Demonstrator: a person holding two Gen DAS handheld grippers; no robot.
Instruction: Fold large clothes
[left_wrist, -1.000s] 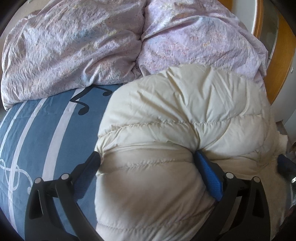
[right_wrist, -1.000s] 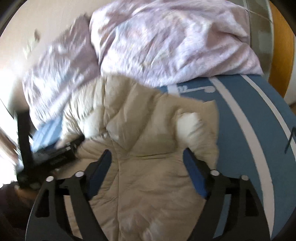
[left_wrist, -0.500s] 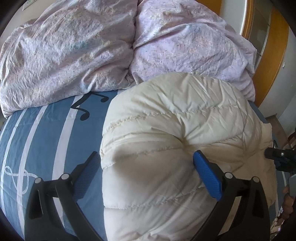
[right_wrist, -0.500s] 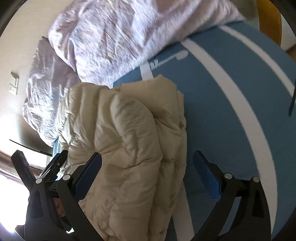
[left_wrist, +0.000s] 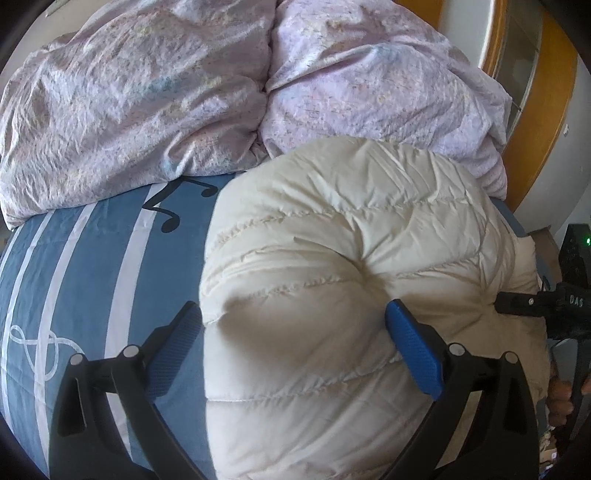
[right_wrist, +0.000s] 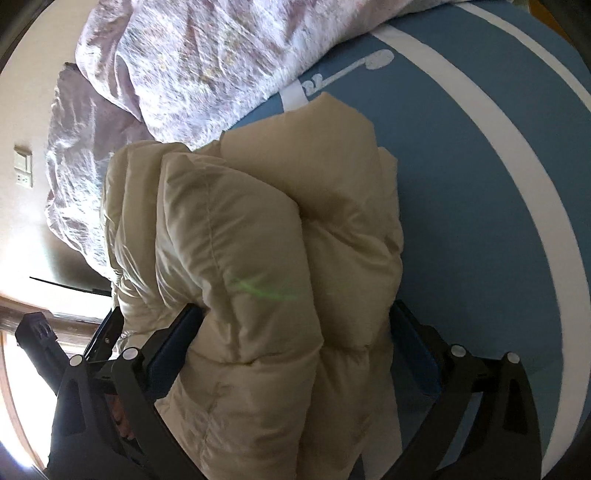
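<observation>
A cream puffer jacket (left_wrist: 351, 258) lies bunched in a thick folded bundle on the blue bed sheet (left_wrist: 92, 266) with white stripes and music notes. My left gripper (left_wrist: 293, 308) stands open and wide over the bundle's near left part. Its right pad (left_wrist: 413, 350) dents the padding and its left pad (left_wrist: 173, 347) sits at the jacket's edge. In the right wrist view the jacket (right_wrist: 258, 240) fills the gap of my right gripper (right_wrist: 295, 308), which is open at full width and straddles the bundle. Its right pad is partly hidden behind the fabric.
A crumpled lilac duvet (left_wrist: 166, 92) is heaped along the far side of the bed. A wooden door frame (left_wrist: 550, 122) stands at the right. The right tool's black frame (left_wrist: 569, 299) and a hand (left_wrist: 557, 398) show at the jacket's right edge. Bare blue sheet (right_wrist: 480, 221) lies right of the bundle.
My right gripper has come down, rolled and widened, and now straddles the bundle instead of hovering above it. The left gripper has lifted slightly, its right pad less sunk into the padding.
</observation>
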